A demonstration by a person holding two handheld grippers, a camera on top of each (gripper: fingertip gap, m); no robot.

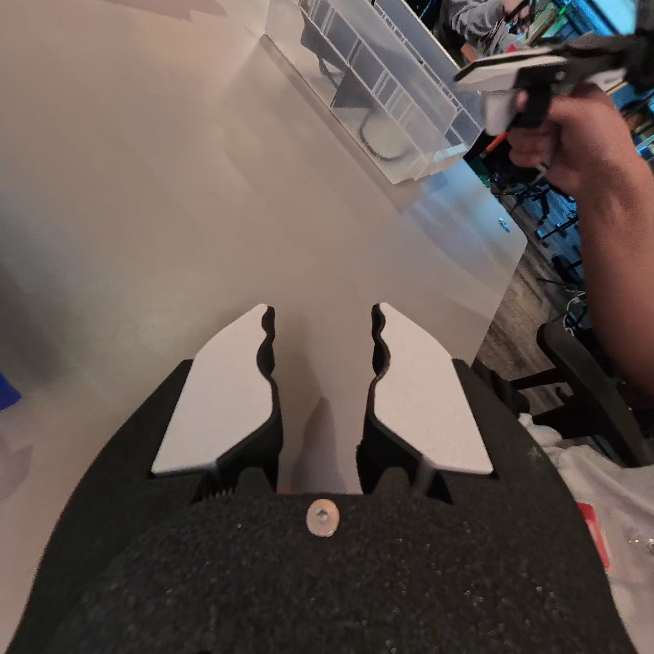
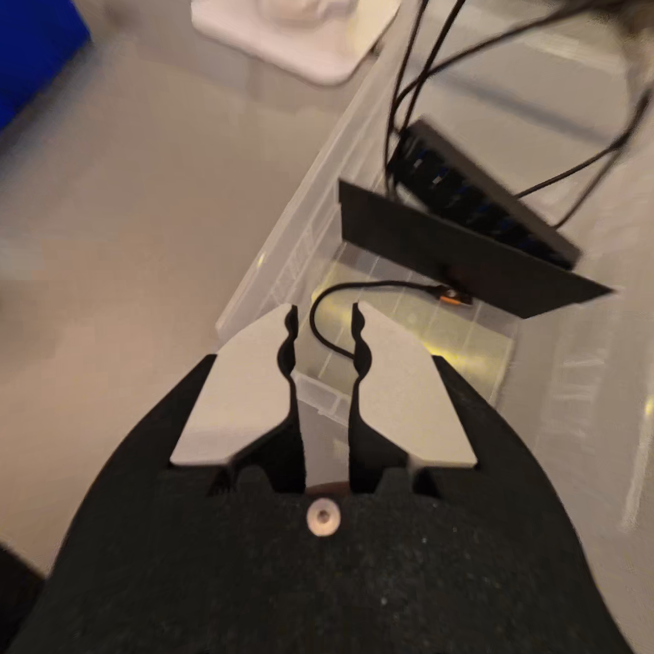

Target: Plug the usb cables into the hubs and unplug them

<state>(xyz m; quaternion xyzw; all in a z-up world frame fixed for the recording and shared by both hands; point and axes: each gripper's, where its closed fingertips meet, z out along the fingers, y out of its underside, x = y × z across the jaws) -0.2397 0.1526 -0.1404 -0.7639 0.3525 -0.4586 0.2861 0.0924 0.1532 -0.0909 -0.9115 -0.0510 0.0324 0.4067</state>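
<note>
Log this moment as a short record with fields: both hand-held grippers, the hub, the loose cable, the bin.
left hand-held gripper: open, empty, over the bare white table
right hand-held gripper: open, holding nothing, pointed at the bin
bin: clear plastic, on the table
USB hub: black, in the bin, thin black cables run from its far end
loose cable: black, curved, lies in the bin, orange-tipped plug by a dark flat panel
plug state: cannot tell whether it is inserted
image quality: right wrist view blurred
</note>
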